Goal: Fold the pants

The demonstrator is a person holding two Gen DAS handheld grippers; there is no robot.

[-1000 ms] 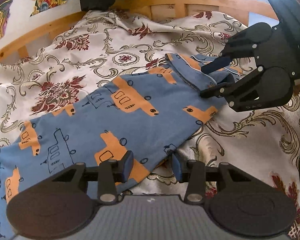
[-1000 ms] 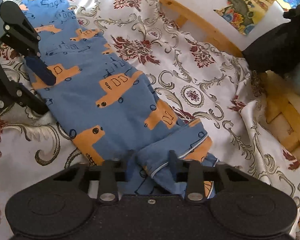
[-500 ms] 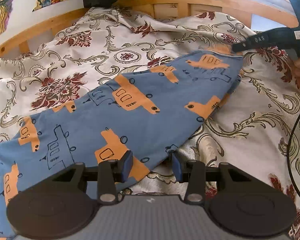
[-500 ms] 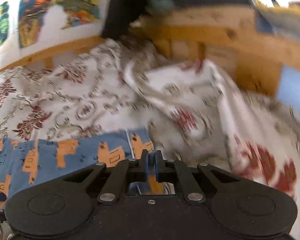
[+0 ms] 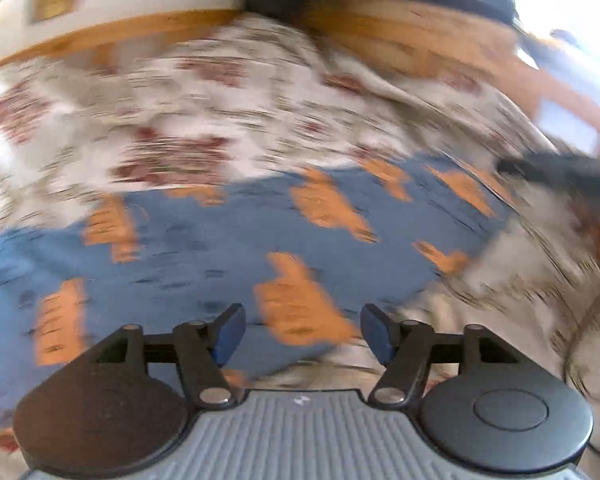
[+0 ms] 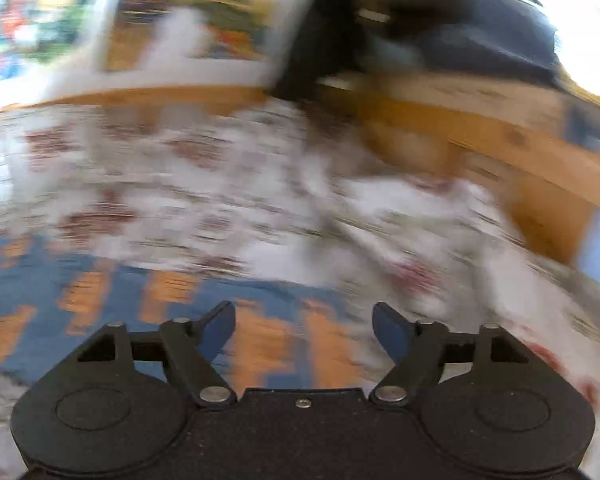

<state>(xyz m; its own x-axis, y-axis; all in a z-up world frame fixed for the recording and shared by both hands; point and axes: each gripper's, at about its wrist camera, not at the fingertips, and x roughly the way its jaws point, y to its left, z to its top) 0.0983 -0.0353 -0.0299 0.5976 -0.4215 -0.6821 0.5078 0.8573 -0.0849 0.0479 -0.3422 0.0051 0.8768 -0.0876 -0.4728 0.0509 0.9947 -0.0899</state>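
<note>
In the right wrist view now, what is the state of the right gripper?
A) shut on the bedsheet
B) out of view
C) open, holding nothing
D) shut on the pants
C: the right gripper has its jaws spread wide apart, with the blue pants lying free below on the bedsheet.

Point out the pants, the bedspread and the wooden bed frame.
pants [image 5: 228, 248]: left wrist view, blue middle of the fabric.
bedspread [image 6: 228, 200]: right wrist view, bare floral stretch.
wooden bed frame [image 6: 500, 136]: right wrist view, upper rail.
</note>
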